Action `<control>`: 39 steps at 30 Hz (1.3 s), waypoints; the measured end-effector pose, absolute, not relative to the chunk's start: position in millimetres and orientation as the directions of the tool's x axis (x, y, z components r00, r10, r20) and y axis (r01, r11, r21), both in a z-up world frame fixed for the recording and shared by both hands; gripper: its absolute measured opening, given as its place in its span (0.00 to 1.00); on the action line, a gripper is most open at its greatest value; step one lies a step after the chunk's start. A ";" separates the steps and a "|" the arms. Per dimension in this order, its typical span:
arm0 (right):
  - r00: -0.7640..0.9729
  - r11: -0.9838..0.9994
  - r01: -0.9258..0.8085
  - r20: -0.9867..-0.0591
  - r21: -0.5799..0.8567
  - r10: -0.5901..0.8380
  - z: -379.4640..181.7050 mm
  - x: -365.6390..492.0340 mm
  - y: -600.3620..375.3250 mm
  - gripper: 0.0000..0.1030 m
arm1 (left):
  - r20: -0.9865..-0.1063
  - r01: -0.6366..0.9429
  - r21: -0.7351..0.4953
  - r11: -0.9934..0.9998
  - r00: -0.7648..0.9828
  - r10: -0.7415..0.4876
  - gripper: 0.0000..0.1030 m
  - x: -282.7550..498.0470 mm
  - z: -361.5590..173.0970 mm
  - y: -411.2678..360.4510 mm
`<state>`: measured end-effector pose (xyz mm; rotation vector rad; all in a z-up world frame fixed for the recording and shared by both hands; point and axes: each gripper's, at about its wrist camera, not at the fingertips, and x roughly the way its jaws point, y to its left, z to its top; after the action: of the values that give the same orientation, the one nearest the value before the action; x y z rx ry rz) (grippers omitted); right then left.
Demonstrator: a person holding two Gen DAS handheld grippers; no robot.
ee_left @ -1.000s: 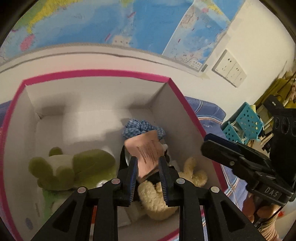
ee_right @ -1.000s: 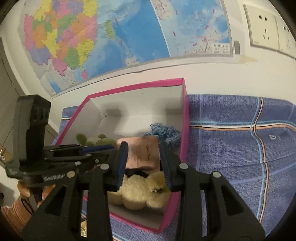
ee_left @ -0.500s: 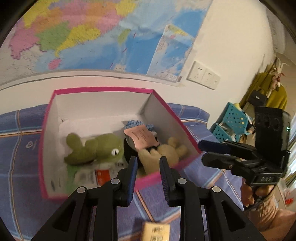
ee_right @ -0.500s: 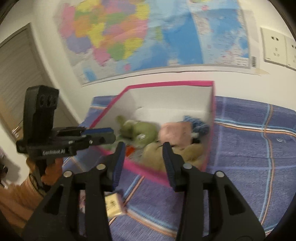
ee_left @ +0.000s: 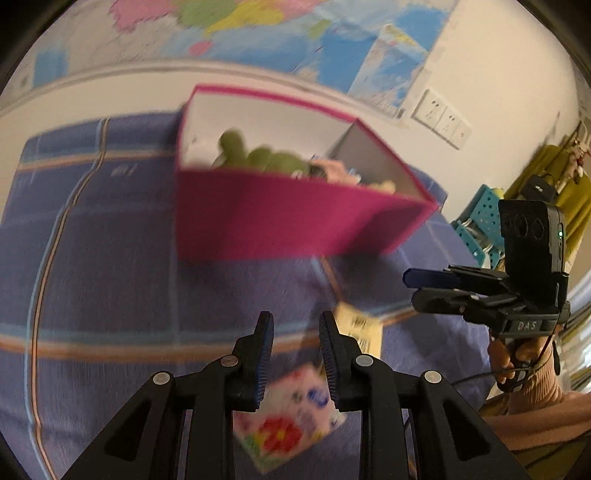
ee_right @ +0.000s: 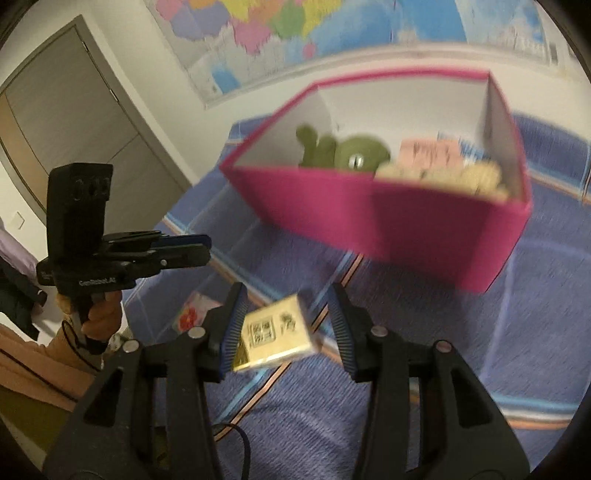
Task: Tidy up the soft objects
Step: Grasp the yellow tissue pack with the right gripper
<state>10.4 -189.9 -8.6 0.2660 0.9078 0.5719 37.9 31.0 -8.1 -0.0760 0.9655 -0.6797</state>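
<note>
Open pink cardboard box (ee_right: 388, 221) on the blue plaid cloth (ee_right: 461, 350) holds a green plush frog (ee_right: 347, 153), pink tag and beige plush. Right gripper (ee_right: 286, 321) gapes wide around a small yellow packet (ee_right: 275, 332), nothing clamped. Left gripper (ee_left: 295, 347) part open, empty, above a floral-print pack (ee_left: 291, 417).

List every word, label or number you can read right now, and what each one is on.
"DAS": on the body of the right tool.
"GenRobot.AI": on the body of the left tool, slightly blurred.
Yellow packet: a QR code and small print, too blurred to read.
Floral packet: blue print, blurred.
Pink tag in the pink box: unreadable.
Wall map: labels too small.
</note>
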 end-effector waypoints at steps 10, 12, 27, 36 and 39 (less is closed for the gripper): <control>0.407 0.792 -0.379 -0.682 0.479 0.608 -29.0 3.1 -159.7 0.46 | -0.748 0.448 -0.370 0.814 0.377 -0.547 0.25 11.0 -21.8 63.8; 0.409 0.807 -0.363 -0.698 0.466 0.587 -34.6 5.1 -158.5 0.46 | -0.748 0.457 -0.363 0.812 0.376 -0.547 0.25 6.1 -20.8 64.5; 0.401 0.820 -0.276 -0.715 0.502 0.573 -60.0 18.7 -169.6 0.46 | -0.756 0.604 -0.447 0.660 0.140 -0.640 0.25 -6.3 -48.2 -22.3; 0.377 0.800 -0.274 -0.706 0.534 0.600 -62.9 10.2 -174.0 0.46 | -0.788 0.507 -0.425 0.750 0.200 -0.582 0.25 11.8 -56.5 -6.6; 0.375 0.802 -0.276 -0.709 0.530 0.597 -61.9 4.7 -175.5 0.46 | -0.790 0.479 -0.427 0.767 0.216 -0.574 0.25 18.8 -58.5 -1.7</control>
<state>4.7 -175.5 -61.9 0.3503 1.0464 0.5732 18.8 -1.7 -58.5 -0.0978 1.1397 -0.7311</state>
